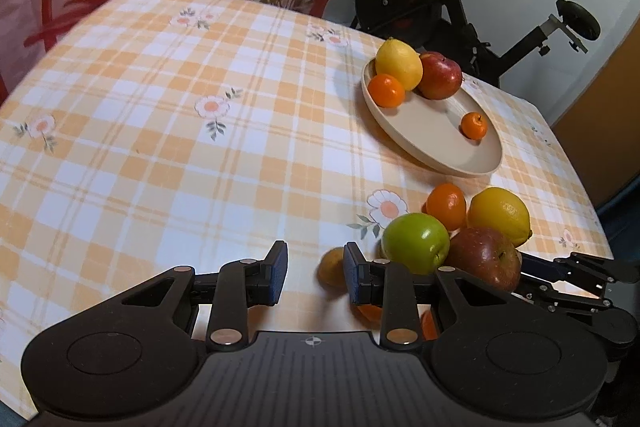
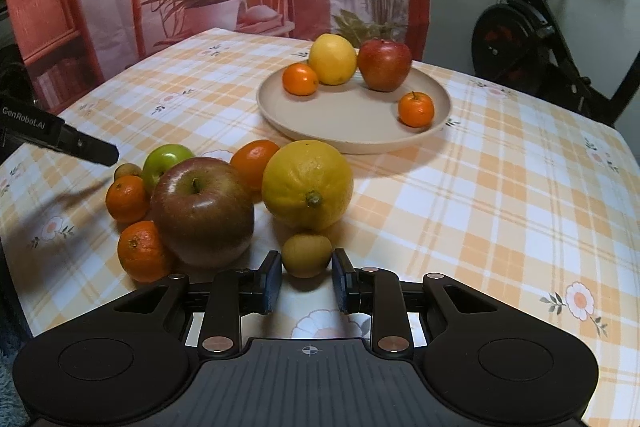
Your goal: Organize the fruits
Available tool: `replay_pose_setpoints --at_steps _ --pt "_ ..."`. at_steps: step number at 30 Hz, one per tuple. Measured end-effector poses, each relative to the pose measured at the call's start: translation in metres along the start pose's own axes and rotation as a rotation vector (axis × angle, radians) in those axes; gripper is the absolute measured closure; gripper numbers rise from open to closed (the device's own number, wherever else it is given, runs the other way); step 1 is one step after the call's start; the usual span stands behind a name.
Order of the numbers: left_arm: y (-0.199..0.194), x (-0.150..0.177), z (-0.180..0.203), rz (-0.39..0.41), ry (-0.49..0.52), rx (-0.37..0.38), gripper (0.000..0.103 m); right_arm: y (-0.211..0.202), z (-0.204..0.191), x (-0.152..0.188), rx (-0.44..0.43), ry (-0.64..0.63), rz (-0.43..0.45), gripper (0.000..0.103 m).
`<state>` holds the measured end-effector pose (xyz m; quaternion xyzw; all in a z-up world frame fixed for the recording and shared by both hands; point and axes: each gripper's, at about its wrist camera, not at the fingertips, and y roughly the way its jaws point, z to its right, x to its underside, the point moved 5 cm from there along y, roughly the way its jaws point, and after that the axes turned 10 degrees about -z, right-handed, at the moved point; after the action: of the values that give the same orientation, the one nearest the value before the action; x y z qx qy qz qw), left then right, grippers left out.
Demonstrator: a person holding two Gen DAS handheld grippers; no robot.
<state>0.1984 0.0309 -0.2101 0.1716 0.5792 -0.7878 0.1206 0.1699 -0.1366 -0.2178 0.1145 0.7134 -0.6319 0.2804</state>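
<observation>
- The round beige ceramic plate (image 2: pixel 440 95) near the far side of the orange-and-white checked tablecloth (image 2: pixel 500 195) already carries four fruits: a yellow lemon (image 2: pixel 332 59), a red apple (image 2: pixel 384 65) and a small orange mandarin (image 2: pixel 300 79) bunched at its back, and a second mandarin with a green stem (image 2: pixel 416 109) alone near its right rim.
- By my reading the job is roughly a third done; a pile still waits on the cloth in front of the plate: a large yellow lemon (image 2: pixel 307 185), a big dark-red apple (image 2: pixel 202 211), a green apple (image 2: pixel 166 163), three loose mandarins and a second small brownish fruit at the far left.
- The right gripper (image 2: pixel 306 277) has its blue pads clenched on a small brown fuzzy kiwi (image 2: pixel 306 255), which seems to rest on the cloth just in front of the big lemon.
- The left gripper (image 1: pixel 316 273) is closed down to a narrow gap with nothing in it (it hangs beside the pile).
- The front half of the plate is bare, with plenty of landing room.
- The way there passes close by the big lemon; open cloth lies to the right, with the table edge well off.
</observation>
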Motion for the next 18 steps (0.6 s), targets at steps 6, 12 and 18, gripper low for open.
replay_pose_setpoints --at_steps 6,12,18 --pt "0.006 -0.001 0.001 -0.022 -0.043 0.054 0.071 0.000 0.001 0.001 -0.003 -0.001 0.000 0.078" --pt "0.017 -0.002 0.004 -0.045 -0.061 0.067 0.071 0.000 0.001 0.001 -0.002 0.000 0.000 0.078" --pt "0.022 -0.001 0.008 -0.049 -0.053 0.070 0.071 0.000 0.000 0.001 -0.006 0.007 0.001 0.078"
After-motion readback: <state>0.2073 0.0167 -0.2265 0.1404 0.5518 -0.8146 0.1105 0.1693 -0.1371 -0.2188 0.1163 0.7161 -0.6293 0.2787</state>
